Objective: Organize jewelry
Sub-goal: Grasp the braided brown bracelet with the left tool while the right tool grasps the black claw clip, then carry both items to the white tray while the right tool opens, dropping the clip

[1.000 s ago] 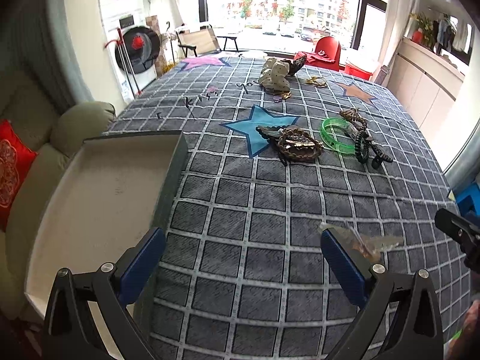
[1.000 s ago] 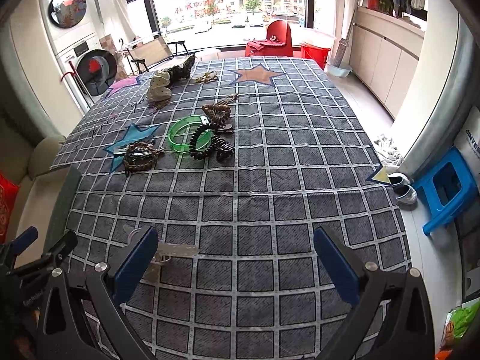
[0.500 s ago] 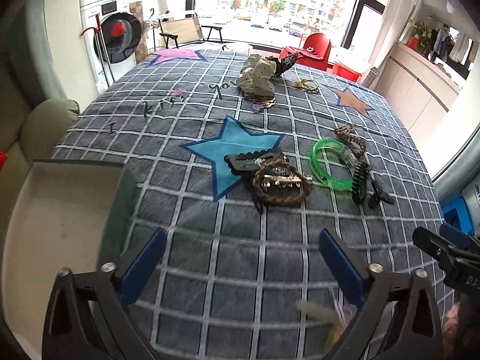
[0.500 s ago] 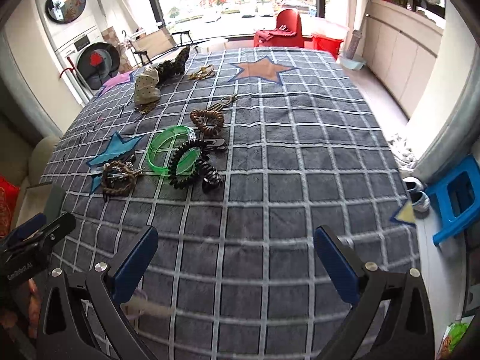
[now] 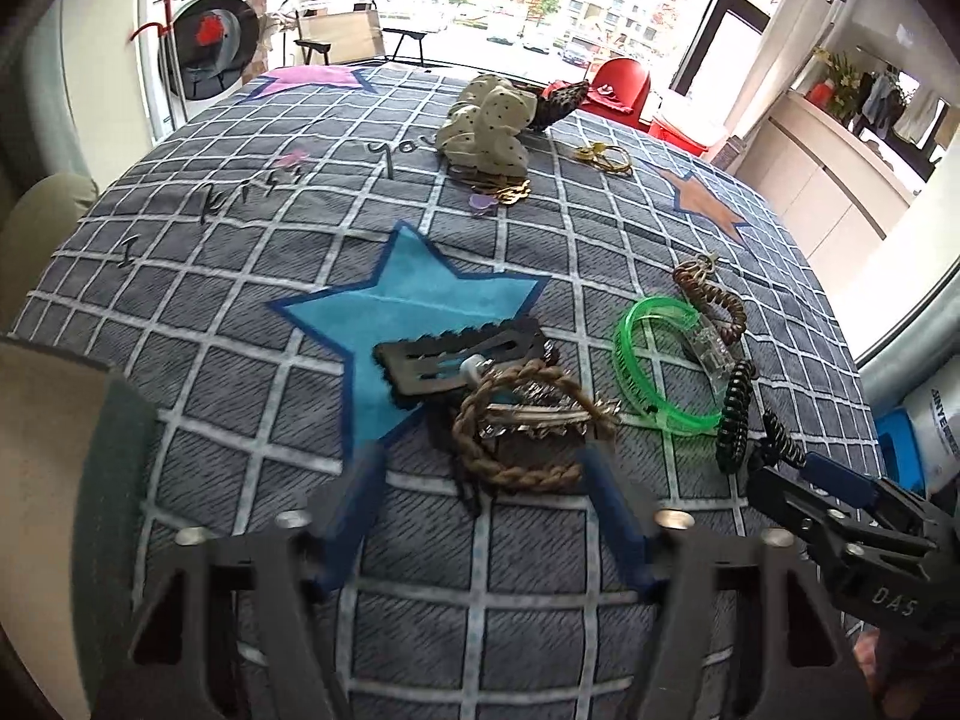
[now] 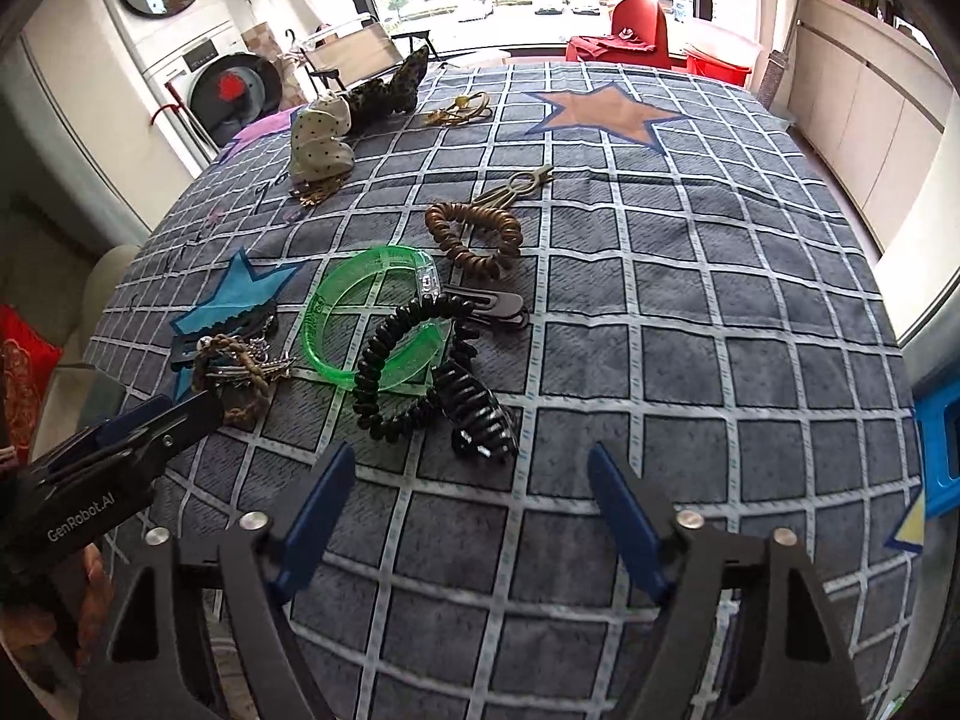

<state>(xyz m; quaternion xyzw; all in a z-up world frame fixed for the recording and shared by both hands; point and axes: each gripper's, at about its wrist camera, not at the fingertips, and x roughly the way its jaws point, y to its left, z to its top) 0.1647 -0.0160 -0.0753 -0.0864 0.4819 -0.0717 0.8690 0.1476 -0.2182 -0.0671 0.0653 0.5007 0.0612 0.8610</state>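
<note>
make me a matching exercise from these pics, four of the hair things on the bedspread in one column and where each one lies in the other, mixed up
Things:
1. translucent green plastic bangle
2. black plastic claw clip
3. tan braided rope hair tie
4. cream polka-dot fabric scrunchie

Places:
A. far end, beside a dark dotted bow
B. just ahead of the open left gripper
C. nearest the open right gripper
D. under the black coiled hair tie

Pairs: 1-D, 2-C, 3-B, 4-A
</note>
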